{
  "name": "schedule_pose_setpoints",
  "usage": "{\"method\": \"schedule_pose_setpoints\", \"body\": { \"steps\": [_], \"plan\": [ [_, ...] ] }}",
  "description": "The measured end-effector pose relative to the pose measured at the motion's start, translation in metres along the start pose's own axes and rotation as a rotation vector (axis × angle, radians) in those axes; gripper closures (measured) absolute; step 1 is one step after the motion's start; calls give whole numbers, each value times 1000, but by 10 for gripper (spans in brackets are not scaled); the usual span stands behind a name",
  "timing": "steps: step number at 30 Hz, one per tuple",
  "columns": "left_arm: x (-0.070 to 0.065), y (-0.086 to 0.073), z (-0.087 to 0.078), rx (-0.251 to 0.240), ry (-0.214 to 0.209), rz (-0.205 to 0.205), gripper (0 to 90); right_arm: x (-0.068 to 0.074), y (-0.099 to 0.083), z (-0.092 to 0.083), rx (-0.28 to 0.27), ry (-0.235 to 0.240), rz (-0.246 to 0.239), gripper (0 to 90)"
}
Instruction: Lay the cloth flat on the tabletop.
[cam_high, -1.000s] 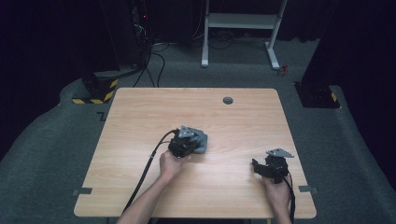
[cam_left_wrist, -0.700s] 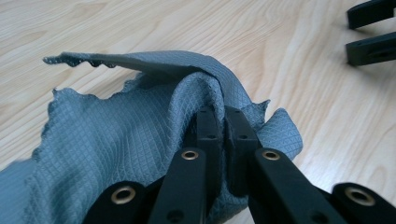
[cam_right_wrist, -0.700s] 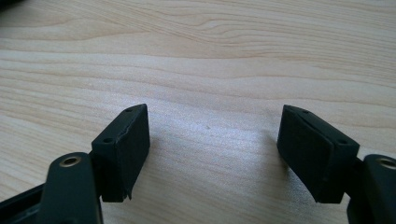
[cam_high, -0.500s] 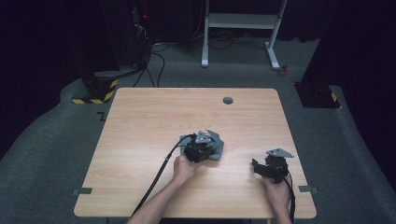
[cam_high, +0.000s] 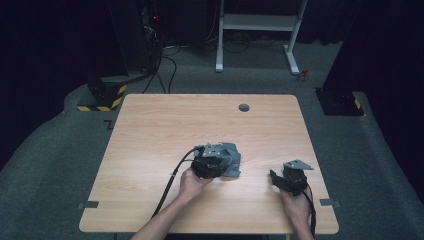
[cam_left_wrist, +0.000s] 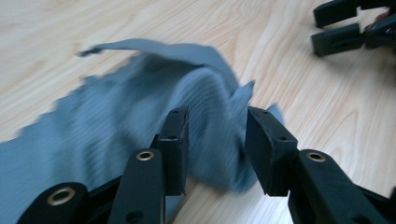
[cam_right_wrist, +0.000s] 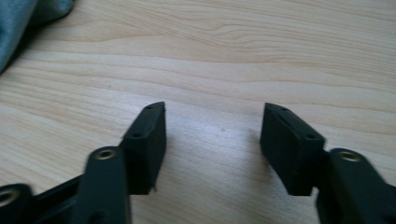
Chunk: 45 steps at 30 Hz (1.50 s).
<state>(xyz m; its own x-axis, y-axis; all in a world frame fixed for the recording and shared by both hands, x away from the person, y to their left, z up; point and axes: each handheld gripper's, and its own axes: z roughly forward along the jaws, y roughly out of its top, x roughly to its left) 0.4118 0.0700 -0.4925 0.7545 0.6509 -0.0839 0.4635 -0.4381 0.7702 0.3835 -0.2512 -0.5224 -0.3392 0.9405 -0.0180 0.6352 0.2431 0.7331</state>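
Left tool (cam_left_wrist: 217, 149): jaws parted, have just been opening; a raised fold of the grey cloth (cam_left_wrist: 140, 116) stands between the pads, no longer pinched.
Right tool (cam_right_wrist: 212, 149): wide, jaws have just been closing a little, nothing between them; near the cloth, to its right.
Cloth: bunched on the bench (cam_high: 150, 130), near its front middle.
Risk: the freed fold may flop back or cling to a pad and drag along as the tool draws off.
Beyond the cloth: a small dark round thing (cam_high: 244, 107) well apart, near the far edge; not in the way.
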Motion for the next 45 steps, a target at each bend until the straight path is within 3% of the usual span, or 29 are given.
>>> {"method": "schedule_pose_setpoints", "body": {
  "steps": [4,6,8,13,18,24,25,26,28,30,33,35,40,43,45],
  "plan": [
    [1,2,-7,-15,24,2,619,9,3,1,3,10,-18,574],
    [-1,5,-5,-22,32,14,626,19,10,1,18,50,-45,590],
    [-1,8,0,-21,48,13,627,30,17,-1,-22,105,-70,623],
    [-2,12,18,9,69,7,675,53,40,-2,-85,211,-90,614],
    [-1,11,24,47,51,5,858,75,62,7,-109,258,-104,572],
    [-3,11,20,61,64,39,899,98,78,29,-78,252,-115,518],
    [-4,10,18,51,77,44,892,101,80,33,-65,241,-117,521],
    [-4,11,16,42,92,44,816,103,80,36,-55,229,-115,537],
    [-3,12,12,16,135,39,659,103,81,41,-32,215,-117,629],
    [0,14,11,4,149,27,606,102,79,42,-36,208,-115,756],
    [5,14,19,40,161,18,574,102,78,39,-52,202,-130,863],
    [10,13,25,65,153,-3,608,100,79,37,-54,220,-118,850],
    [11,10,27,90,114,-6,894,94,77,34,-56,202,-115,897],
    [9,8,19,113,115,45,900,87,75,32,-58,180,-114,900],
    [7,5,12,103,112,53,900,82,73,32,-53,168,-106,900]
  ]
}}
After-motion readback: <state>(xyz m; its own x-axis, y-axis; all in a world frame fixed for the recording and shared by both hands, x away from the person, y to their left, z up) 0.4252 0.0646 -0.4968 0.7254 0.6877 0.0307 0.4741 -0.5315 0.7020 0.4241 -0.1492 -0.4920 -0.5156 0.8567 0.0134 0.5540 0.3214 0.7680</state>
